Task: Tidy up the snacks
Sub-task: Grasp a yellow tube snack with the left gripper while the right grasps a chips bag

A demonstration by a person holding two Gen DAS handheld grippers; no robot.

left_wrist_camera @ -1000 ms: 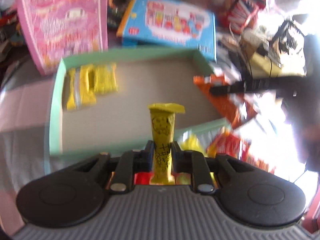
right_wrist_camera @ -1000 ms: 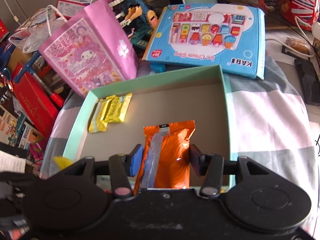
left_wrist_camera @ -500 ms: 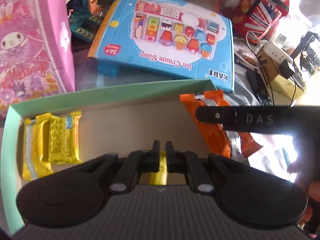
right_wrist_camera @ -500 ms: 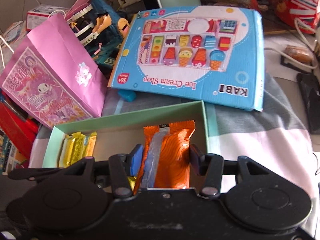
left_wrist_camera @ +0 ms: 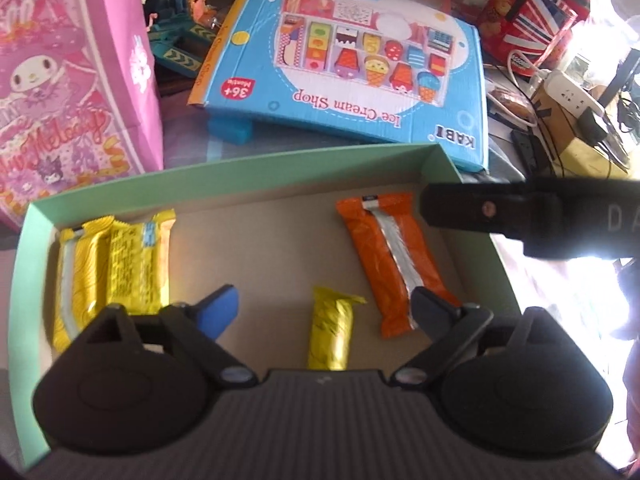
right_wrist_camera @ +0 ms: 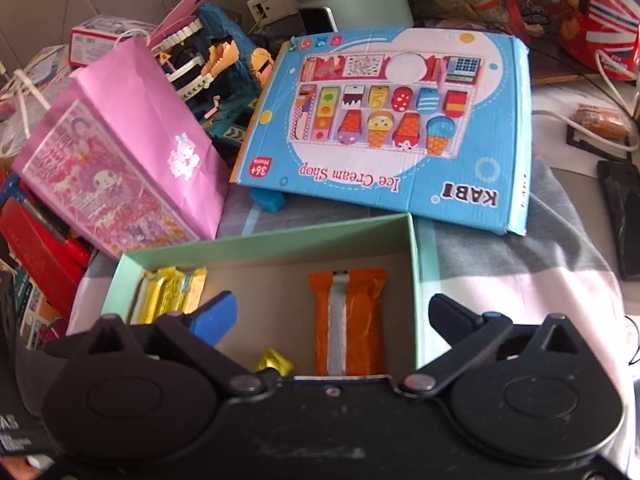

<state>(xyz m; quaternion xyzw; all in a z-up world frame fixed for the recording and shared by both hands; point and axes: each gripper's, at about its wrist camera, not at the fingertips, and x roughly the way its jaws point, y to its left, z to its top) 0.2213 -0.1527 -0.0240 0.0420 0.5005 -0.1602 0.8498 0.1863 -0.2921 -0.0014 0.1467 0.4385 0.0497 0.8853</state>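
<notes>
The left gripper [left_wrist_camera: 322,306] hangs over the mint-green box [left_wrist_camera: 240,168] with its fingers [left_wrist_camera: 218,310] spread wide and nothing between them; the small yellow snack [left_wrist_camera: 330,334] lies flat on the box floor midway between the two fingertips, its near end cut off by the gripper body. The right gripper [right_wrist_camera: 334,318] is likewise wide apart and empty, and the orange snack packet [right_wrist_camera: 348,316] rests on the box floor between its fingers [right_wrist_camera: 452,320], near the right wall (silver seam facing up). In the left wrist view the packet's near corner sits behind the right fingertip. Two yellow wrapped bars [left_wrist_camera: 114,256] lie side by side at the box's left end, partly covered by the left fingertip. Behind the box stand a pink gift bag [right_wrist_camera: 124,172] and a blue toy carton [right_wrist_camera: 396,128].
</notes>
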